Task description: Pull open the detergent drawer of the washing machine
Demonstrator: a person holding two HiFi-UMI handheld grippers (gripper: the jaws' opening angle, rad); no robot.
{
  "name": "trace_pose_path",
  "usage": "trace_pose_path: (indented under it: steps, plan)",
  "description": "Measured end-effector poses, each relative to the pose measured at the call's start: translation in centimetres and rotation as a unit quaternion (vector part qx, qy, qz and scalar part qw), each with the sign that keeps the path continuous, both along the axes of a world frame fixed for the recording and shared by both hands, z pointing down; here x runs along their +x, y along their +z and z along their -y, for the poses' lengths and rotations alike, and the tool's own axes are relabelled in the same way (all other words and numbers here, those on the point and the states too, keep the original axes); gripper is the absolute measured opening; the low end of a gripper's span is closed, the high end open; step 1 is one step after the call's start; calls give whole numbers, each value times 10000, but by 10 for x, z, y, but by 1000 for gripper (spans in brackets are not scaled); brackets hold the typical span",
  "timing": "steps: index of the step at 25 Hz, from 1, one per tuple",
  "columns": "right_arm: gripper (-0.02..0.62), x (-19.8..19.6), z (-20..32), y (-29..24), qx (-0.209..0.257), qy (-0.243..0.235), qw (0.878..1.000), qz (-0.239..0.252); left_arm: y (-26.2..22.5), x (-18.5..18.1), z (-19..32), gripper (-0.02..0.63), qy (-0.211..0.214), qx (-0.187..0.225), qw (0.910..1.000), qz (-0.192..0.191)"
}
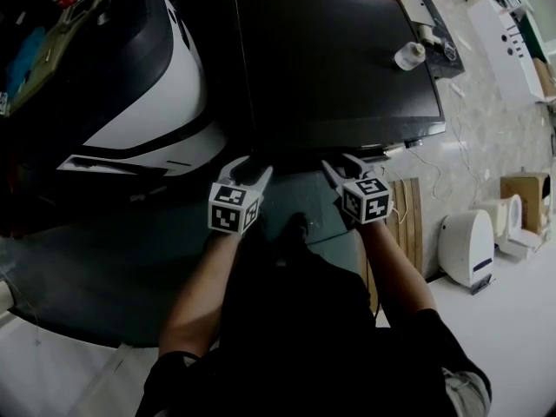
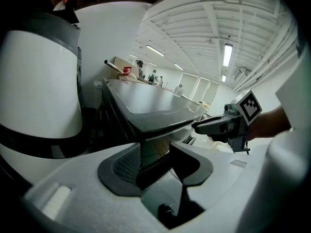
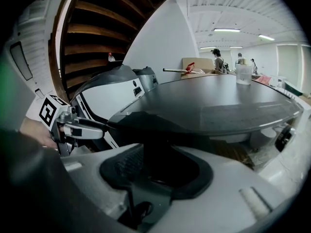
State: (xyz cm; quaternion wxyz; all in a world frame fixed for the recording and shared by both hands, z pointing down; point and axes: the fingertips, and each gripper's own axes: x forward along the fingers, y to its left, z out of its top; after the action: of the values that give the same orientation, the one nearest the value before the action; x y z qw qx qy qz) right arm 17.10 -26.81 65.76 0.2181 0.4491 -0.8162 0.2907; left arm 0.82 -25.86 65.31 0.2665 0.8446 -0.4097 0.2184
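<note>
The washing machine point(image 1: 330, 59) is a dark grey box seen from above, and its front face lies hidden below the top's near edge, so I cannot make out the detergent drawer. My left gripper point(image 1: 250, 172) hangs just before that edge, left of centre, open with nothing between its fingers. My right gripper point(image 1: 344, 167) is level with it further right, also open and empty. In the left gripper view the jaws point(image 2: 158, 161) frame the lid's front corner point(image 2: 160, 123), with the right gripper point(image 2: 214, 125) alongside. In the right gripper view the jaws point(image 3: 160, 171) face the same dark edge point(image 3: 204, 125).
A rounded white and black machine point(image 1: 148, 85) stands close on the left. A clear plastic cup point(image 1: 410, 55) sits on the dark top's far right. Wooden slats point(image 1: 407, 207), white appliances point(image 1: 465, 246) and a cardboard box point(image 1: 526, 189) are on the floor at right.
</note>
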Motion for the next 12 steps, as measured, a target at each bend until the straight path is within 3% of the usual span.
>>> trace_pose_path:
  steps: [4, 12]
  plan:
    - [161, 1, -10, 0, -10, -24, 10000, 72, 0, -2, -7, 166, -88, 6, 10000, -31]
    - [161, 6, -33, 1, -63, -121, 9999, 26, -3, 5, -30, 178, -197, -192, 9996, -81]
